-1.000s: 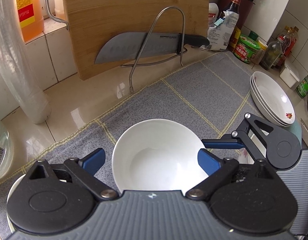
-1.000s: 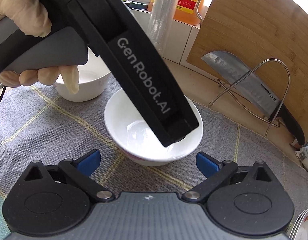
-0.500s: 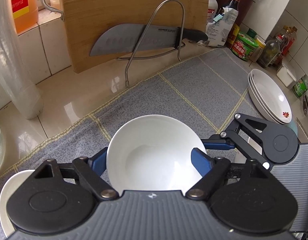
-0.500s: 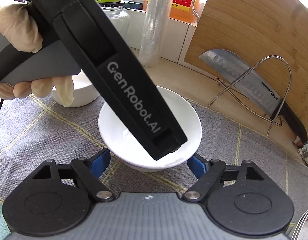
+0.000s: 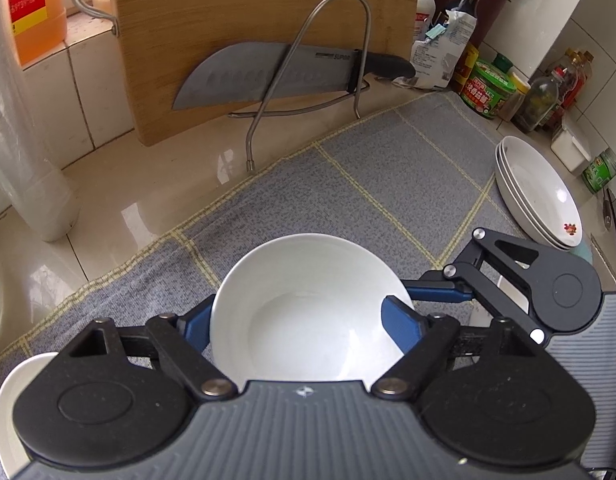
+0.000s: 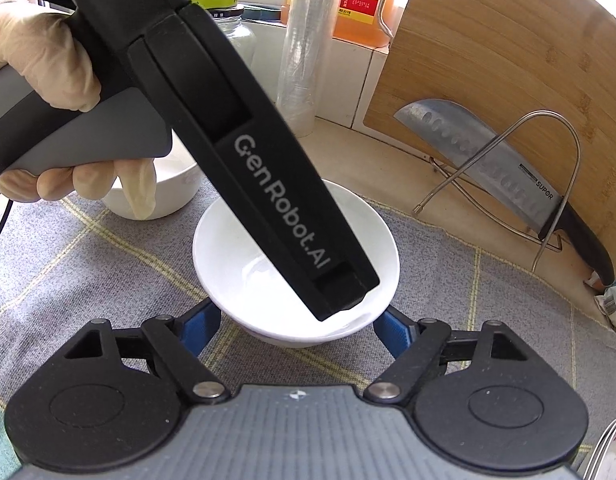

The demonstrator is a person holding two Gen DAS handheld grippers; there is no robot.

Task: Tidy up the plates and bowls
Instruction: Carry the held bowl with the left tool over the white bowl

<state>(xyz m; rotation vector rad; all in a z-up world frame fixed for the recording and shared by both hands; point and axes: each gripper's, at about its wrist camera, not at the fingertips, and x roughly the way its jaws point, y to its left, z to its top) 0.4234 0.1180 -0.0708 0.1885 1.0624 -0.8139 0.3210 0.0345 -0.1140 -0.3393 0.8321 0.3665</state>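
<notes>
bowl (image 5: 308, 312): round, glossy white | mat (image 5: 388, 168): woven grey

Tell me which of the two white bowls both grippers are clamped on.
The bowl in the middle of the grey mat; the left gripper and right gripper press blue pads on its sides. The other bowl sits untouched behind the gloved hand.

Bright daylight from behind the upright bamboo cutting board (image 6: 508, 60), blown out at upper right. Glare patches on glossy beige stone worktop (image 5: 147, 200). Soft shadows. Strong fisheye bending, dark corners. Focus sharp throughout.
</notes>
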